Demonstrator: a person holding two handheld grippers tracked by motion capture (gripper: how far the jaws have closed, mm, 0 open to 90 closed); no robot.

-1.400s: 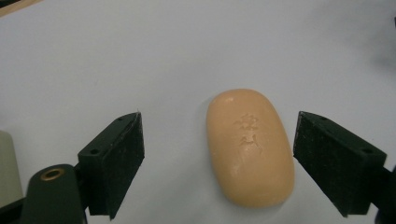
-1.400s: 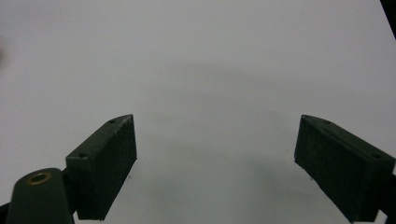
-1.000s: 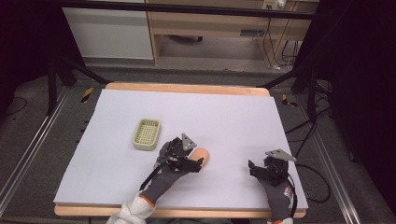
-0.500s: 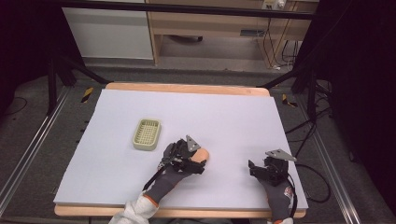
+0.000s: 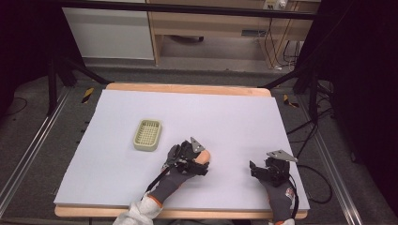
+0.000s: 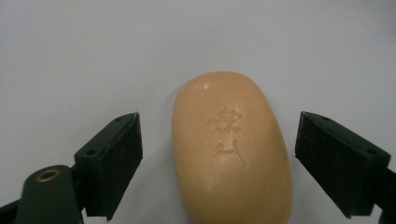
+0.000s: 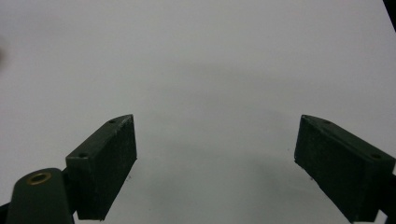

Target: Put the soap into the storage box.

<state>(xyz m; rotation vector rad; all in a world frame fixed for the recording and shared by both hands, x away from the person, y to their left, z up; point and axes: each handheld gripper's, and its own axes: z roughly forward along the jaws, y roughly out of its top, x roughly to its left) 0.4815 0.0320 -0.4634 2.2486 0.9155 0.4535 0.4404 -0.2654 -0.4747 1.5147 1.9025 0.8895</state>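
A white-topped table (image 5: 234,117) stands on grey floor (image 5: 42,154) before a wooden cabinet (image 5: 211,28).

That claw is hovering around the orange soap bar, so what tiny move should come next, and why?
Probably close the left claw on the soap bar. The bar lies flat on the white table between the two open jaws, with a gap showing on each side, so nothing grips it yet. The soap dish waits nearby.
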